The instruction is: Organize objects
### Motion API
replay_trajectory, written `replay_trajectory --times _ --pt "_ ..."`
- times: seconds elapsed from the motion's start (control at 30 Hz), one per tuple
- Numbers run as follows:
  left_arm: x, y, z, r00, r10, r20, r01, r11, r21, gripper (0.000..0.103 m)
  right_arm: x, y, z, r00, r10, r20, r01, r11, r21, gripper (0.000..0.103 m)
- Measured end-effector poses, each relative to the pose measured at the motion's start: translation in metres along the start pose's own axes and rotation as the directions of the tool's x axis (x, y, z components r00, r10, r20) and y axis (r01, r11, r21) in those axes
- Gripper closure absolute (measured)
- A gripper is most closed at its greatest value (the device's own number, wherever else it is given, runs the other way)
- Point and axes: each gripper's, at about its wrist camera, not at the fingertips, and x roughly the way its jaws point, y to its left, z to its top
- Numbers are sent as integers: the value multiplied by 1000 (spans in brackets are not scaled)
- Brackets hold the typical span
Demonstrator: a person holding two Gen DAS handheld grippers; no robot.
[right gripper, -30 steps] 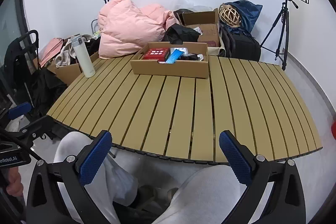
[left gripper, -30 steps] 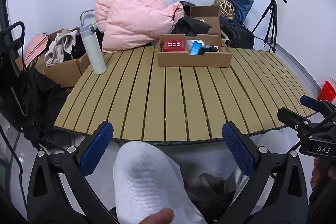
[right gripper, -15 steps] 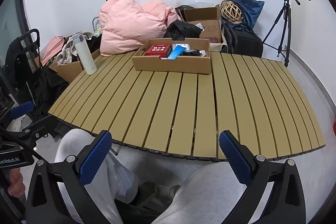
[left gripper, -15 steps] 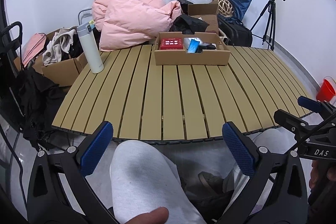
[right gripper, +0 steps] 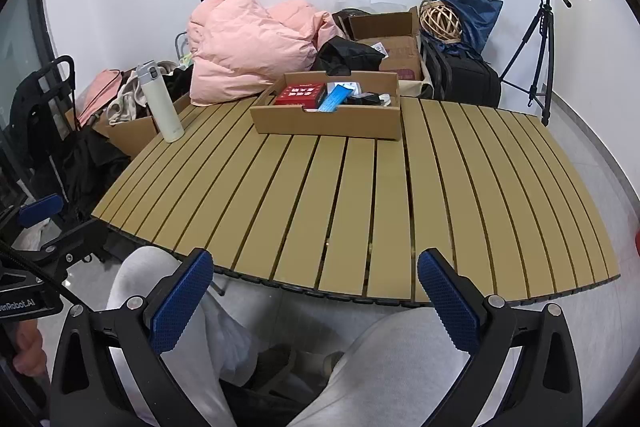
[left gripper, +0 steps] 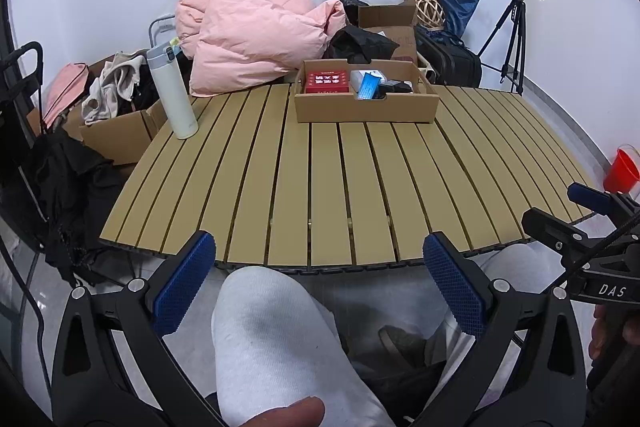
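Both our grippers hang over the lap, short of the slatted table (left gripper: 320,179). Left gripper (left gripper: 320,283) has its fingers spread wide, nothing between them; right gripper (right gripper: 316,291) the same.

Cardboard tray (left gripper: 366,107) sits far ahead of the left fingers, slightly right. It holds a red box (left gripper: 326,81), a blue packet (left gripper: 367,87) and dark bits we can't identify.

White bottle (left gripper: 172,91) stands far ahead, left of the left fingers.

Judgement:
- Bottle: rigid, smooth, likely slippery and tippy. Clamp mid-body.
- Red box: stiff and light. Take it across the narrow sides.
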Motion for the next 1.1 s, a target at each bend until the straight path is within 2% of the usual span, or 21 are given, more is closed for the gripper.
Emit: replay_trajectory --times 1.1 --pt "5 3 -6 1000 -2 -20 2 1000 3 0 3 -1 -3 1000 2 -8 -3 1000 -10 0"
